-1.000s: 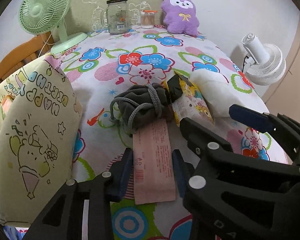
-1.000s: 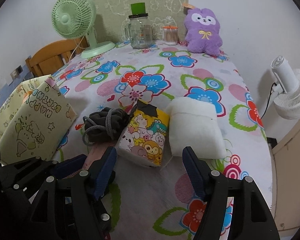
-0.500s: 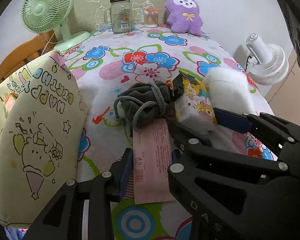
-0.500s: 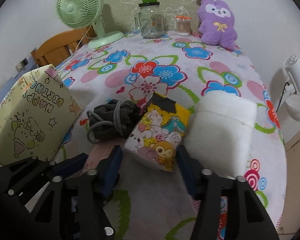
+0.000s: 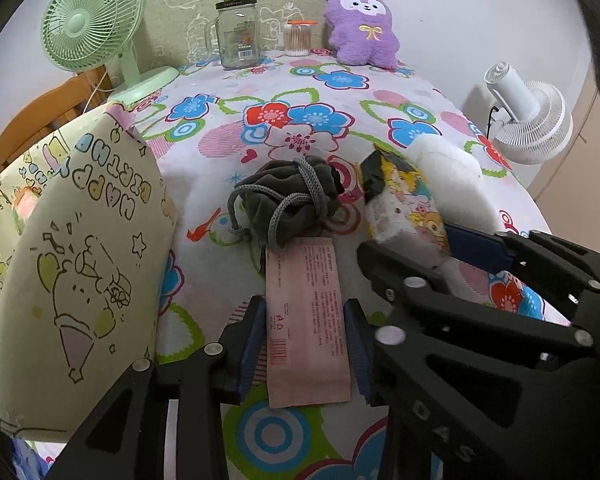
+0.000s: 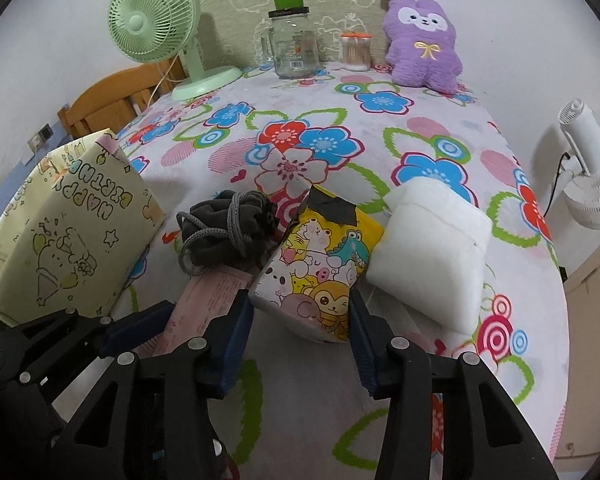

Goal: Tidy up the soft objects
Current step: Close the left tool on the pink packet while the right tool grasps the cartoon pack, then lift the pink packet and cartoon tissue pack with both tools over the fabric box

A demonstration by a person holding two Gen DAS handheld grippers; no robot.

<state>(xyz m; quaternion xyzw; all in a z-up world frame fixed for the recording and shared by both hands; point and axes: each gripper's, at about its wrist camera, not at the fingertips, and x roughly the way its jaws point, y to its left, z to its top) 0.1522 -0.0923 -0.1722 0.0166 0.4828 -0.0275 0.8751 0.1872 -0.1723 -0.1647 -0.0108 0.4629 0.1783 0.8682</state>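
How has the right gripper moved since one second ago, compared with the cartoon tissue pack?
Yes. The right gripper has gone forward to the cartoon tissue pack, which lay ahead of its fingertips before; now its open fingers stand on either side of the pack's near end.

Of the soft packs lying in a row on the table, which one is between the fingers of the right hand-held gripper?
The cartoon-animal tissue pack, yellow and white with a monkey; the right hand-held gripper straddles it.
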